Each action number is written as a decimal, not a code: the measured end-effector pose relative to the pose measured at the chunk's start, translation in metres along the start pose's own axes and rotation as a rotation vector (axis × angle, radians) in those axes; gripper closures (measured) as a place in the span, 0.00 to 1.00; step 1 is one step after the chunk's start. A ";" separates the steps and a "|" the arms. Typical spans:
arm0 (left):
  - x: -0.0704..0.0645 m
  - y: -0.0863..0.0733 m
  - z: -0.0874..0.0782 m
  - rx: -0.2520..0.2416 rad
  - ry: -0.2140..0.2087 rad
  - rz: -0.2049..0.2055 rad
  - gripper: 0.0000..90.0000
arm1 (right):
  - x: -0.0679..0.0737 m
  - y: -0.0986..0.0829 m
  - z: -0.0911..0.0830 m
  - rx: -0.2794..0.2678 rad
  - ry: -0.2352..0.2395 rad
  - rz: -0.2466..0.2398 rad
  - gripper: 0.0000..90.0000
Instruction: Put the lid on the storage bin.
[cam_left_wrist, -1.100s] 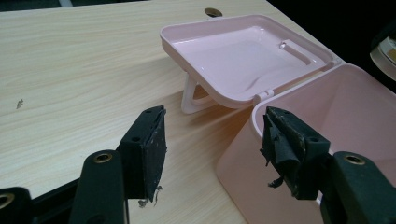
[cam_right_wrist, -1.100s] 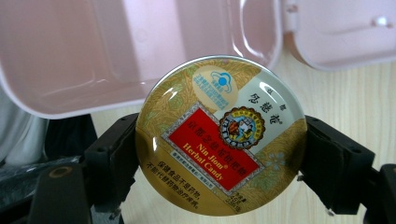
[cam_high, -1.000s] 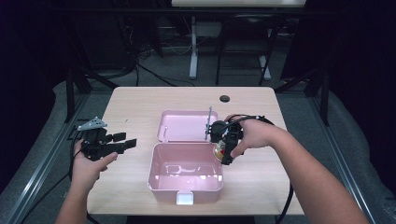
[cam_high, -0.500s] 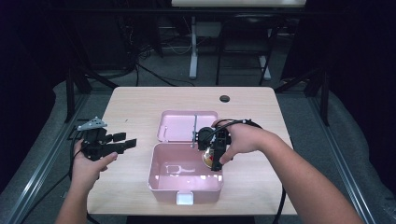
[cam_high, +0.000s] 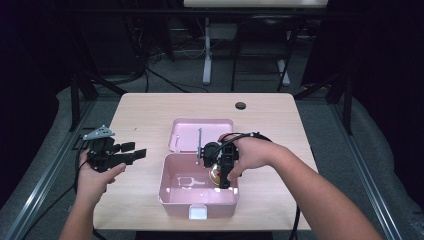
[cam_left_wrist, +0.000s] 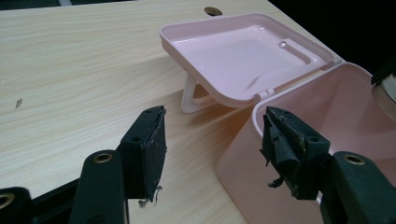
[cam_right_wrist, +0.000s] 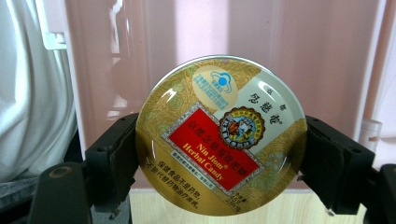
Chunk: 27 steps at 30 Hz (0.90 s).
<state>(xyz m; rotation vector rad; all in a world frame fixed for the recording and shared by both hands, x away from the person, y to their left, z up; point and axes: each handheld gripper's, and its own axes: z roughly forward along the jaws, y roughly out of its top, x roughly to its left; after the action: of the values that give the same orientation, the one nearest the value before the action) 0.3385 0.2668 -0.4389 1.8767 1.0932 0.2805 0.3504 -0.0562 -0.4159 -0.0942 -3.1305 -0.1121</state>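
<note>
A pink plastic box (cam_high: 172, 197) stands open near the table's front edge, its lid (cam_high: 187, 135) laid back behind it. My right gripper (cam_high: 220, 175) hovers over the box's right side, pointing down, shut on a round gold candy tin (cam_high: 216, 174). In the right gripper view the candy tin (cam_right_wrist: 220, 135) with a red "Nin Jiom Herbal Candy" label sits clamped between both jaws, the pink box interior (cam_right_wrist: 299, 51) behind it. My left gripper (cam_high: 132, 151) is open, held left of the box. Its view looks past both jaws toward the box wall (cam_left_wrist: 243, 168) and the lid (cam_left_wrist: 243, 51).
A small dark round grommet (cam_high: 240, 105) sits in the table near its far edge. The light wood table (cam_high: 135, 117) has bare surface left of and behind the box. Black frames and cables surround the table on the dark floor.
My right gripper has carried the candy tin leftward and down, from beside the box's right rim to over its interior. The left gripper has stayed put.
</note>
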 end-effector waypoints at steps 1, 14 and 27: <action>0.000 0.000 0.000 0.000 0.000 -0.001 0.44 | 0.000 0.000 0.001 0.002 -0.005 -0.001 0.22; 0.001 0.000 0.000 -0.001 -0.003 -0.001 0.44 | -0.001 0.001 0.012 0.003 -0.003 0.006 0.22; 0.001 0.000 0.000 -0.005 -0.002 -0.001 0.44 | -0.002 -0.001 0.028 0.024 -0.011 0.006 0.22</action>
<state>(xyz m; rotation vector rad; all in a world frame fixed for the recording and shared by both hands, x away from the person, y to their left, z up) 0.3389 0.2676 -0.4392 1.8713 1.0913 0.2799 0.3519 -0.0557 -0.4438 -0.1045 -3.1415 -0.0736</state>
